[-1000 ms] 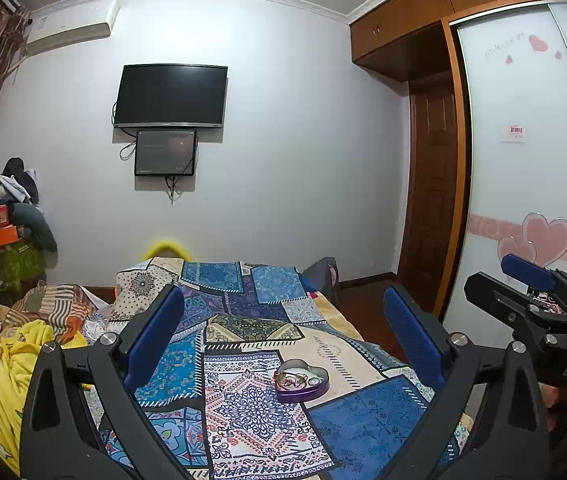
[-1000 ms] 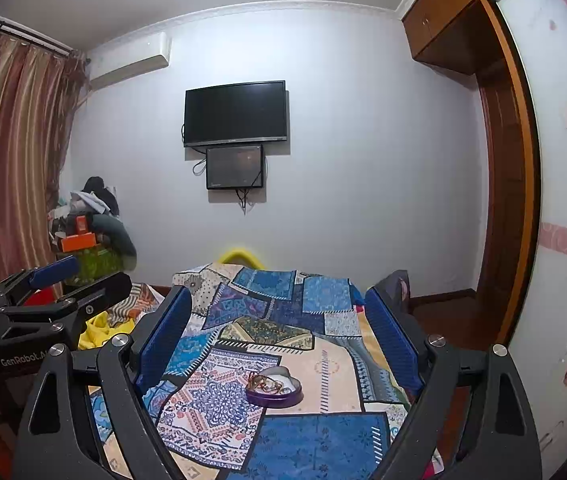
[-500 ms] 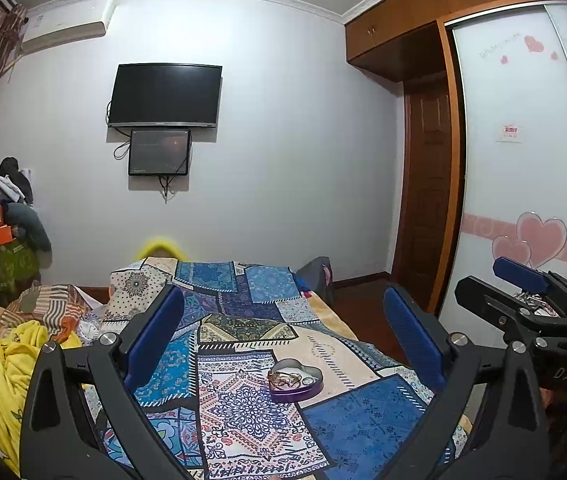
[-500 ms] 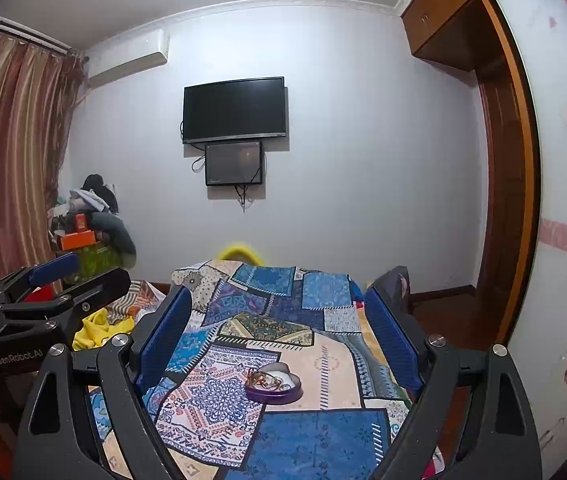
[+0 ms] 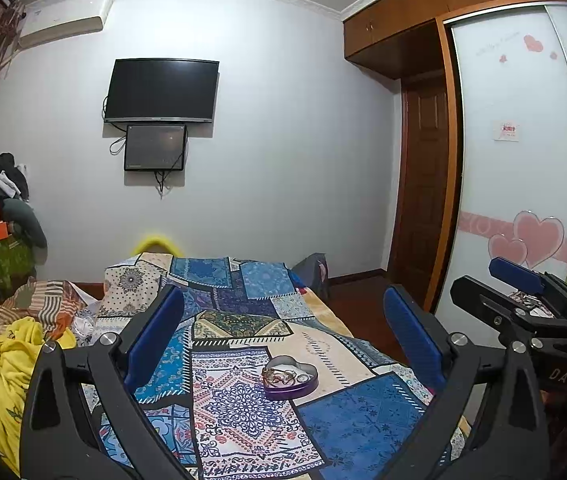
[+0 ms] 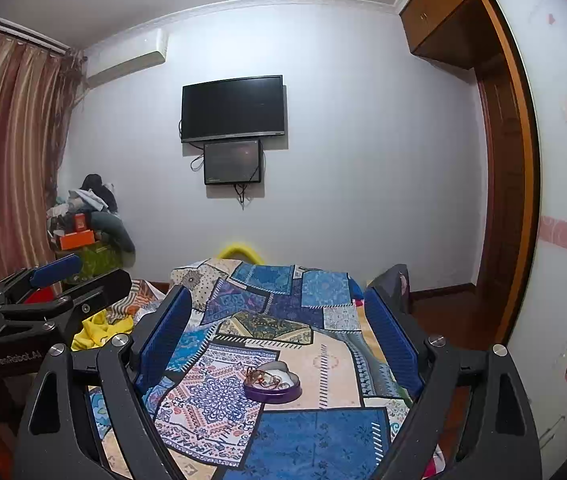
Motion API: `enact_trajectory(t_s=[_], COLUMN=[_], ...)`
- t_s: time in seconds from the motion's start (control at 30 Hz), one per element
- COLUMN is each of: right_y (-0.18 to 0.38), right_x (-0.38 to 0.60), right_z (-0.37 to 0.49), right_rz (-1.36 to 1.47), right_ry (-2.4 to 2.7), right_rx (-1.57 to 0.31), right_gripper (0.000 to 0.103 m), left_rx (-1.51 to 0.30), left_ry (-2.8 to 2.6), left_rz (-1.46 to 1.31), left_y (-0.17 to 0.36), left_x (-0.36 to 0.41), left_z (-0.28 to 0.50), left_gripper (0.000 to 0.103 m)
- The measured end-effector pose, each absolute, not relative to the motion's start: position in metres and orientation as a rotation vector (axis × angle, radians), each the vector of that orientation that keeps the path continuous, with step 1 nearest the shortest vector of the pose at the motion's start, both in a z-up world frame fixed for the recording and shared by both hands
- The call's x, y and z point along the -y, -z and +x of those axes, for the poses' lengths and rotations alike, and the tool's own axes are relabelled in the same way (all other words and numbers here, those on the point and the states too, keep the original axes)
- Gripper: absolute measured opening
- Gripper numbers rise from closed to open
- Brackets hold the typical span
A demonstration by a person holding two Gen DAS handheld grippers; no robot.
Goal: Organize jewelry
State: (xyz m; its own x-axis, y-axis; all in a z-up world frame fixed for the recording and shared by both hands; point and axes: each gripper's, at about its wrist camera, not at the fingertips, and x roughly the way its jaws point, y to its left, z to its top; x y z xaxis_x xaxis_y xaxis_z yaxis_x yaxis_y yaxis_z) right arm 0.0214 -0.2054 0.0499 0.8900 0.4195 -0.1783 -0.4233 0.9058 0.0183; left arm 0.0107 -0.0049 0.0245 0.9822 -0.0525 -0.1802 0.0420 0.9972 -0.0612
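Both tools are built alike. The left gripper (image 5: 283,332) has two matte black arms with a slightly grainy finish, each pierced by a long slot and joined by round silver screws, and each ends in a flat blue pad (image 5: 155,336). The right gripper (image 6: 279,328) has the same black frame, silver screw heads and ribbed blue pads (image 6: 393,340). White lettering reading "DAS" marks the right gripper's body in the left view; "GenRobot.AI" is printed on the left gripper's side in the right view.
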Motion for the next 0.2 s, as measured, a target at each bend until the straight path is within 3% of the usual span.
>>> enact_trajectory(t_s=[0.2], right_y=[-0.0477], right_x=[0.2046], right_z=[0.0223], right_rz=[-0.027], right_ry=[-0.44], right_rx=[-0.187], right_gripper=[0.086], left_rx=[-0.189], left_ry=[0.051], left_rz=[-0.058], left_y=[-0.0235], left_x=[0.0038], left_z=[0.0117], left_gripper=[0.101])
